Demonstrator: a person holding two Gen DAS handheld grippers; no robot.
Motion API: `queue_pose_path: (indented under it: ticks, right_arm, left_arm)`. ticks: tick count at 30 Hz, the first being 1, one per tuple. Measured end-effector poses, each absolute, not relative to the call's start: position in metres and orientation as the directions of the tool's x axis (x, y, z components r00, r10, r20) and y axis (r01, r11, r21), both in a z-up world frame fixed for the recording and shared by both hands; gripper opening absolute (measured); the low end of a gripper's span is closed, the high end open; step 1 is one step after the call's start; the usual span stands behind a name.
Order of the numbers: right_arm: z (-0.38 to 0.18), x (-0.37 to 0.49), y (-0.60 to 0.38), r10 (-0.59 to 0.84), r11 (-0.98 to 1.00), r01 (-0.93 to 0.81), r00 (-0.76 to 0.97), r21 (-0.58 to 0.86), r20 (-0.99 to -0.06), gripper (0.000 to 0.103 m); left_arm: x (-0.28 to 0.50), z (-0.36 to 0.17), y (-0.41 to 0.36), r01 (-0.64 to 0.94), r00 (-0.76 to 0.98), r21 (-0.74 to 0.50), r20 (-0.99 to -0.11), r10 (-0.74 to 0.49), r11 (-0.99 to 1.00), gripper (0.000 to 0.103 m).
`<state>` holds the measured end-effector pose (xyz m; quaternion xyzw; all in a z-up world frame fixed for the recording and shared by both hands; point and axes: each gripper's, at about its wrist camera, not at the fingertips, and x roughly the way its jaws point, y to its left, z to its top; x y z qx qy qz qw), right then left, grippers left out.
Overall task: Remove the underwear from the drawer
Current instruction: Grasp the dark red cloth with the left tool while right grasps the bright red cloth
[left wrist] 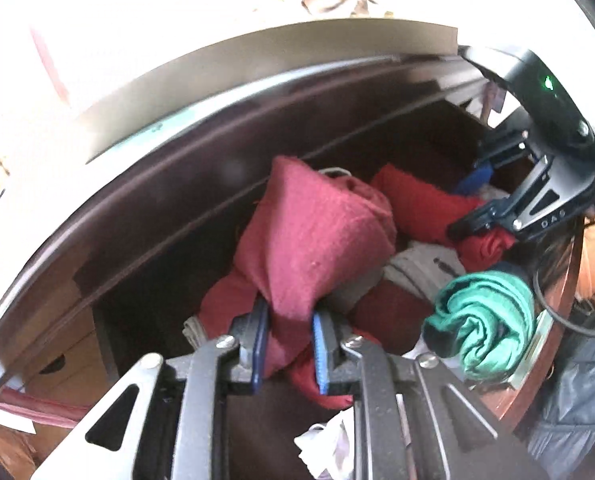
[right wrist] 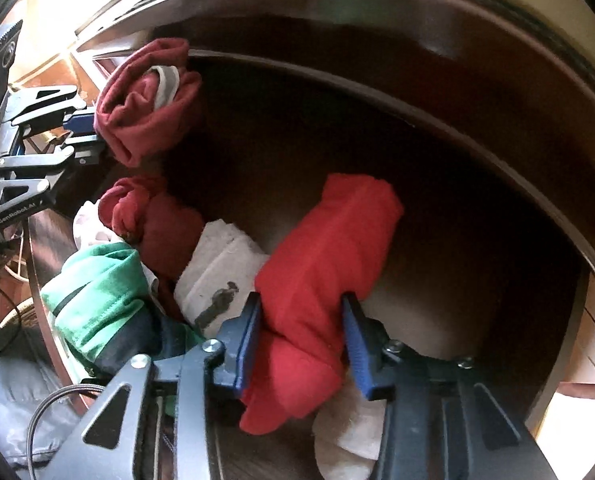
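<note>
My left gripper [left wrist: 287, 320] is shut on a rolled dark red pair of underwear [left wrist: 317, 232], held up above the pile in the dark wooden drawer [right wrist: 477, 220]. In the right wrist view the same roll [right wrist: 145, 100] hangs at the upper left, with the left gripper [right wrist: 85, 136] clamped on its side. My right gripper [right wrist: 301, 320] points down into the drawer, its blue pads [right wrist: 245, 340] pressing on either side of a bright red folded pair [right wrist: 329, 248]. In the left wrist view that gripper [left wrist: 465, 208] sits at the right over the bright red pair [left wrist: 417, 200].
A green rolled garment [right wrist: 97, 292] lies at the drawer's near edge. Beside it lie a white cloth with a dark print [right wrist: 217, 272] and another dark red roll [right wrist: 149, 216]. A person's quilted dark jacket [left wrist: 577, 400] and a cable [right wrist: 57, 400] are close by.
</note>
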<state>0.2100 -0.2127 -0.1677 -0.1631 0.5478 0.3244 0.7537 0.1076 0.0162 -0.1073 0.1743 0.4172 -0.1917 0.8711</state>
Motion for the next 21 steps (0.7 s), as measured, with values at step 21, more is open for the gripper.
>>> queue_pose_path:
  ticks: [21]
  right_arm:
    - [-0.163, 0.173, -0.2, 0.302, 0.705, -0.709, 0.281, 0.015, -0.911, 0.034]
  left_arm:
    - [0.095, -0.088, 0.044, 0.435, 0.622, 0.041, -0.736, -0.267, 0.899, 0.017]
